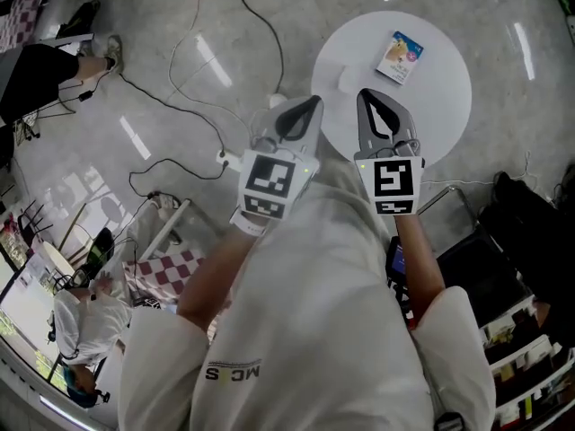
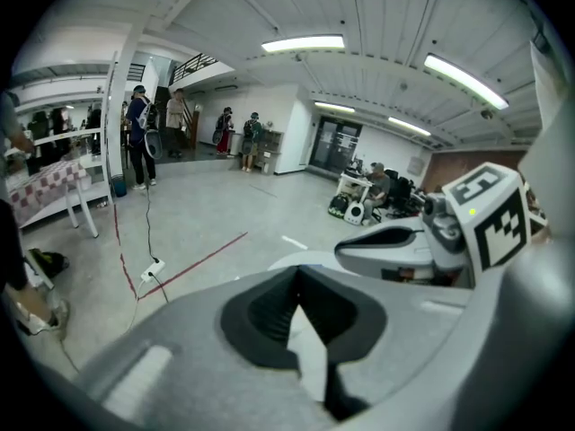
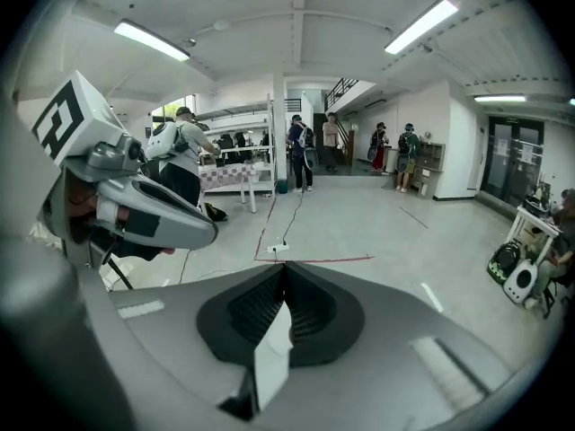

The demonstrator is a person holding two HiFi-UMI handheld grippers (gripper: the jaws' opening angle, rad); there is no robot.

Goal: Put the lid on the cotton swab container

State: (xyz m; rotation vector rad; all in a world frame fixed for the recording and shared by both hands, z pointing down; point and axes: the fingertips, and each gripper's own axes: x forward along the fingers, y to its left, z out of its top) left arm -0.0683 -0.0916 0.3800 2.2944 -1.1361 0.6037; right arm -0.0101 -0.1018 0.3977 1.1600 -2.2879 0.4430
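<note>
Left gripper (image 1: 314,103) jaws pressed together, empty. Right gripper (image 1: 365,94) likewise closed, empty. Cotton swab container (image 1: 400,57) toward far edge of round white table (image 1: 440,106).

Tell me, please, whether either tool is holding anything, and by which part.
Nothing is held: the left tool and the right tool both have their jaws closed together, empty.

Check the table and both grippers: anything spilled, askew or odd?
Nothing stands out. The box lies flat on the table, with nothing spilled round it. The left gripper and right gripper are both shut and empty.
</note>
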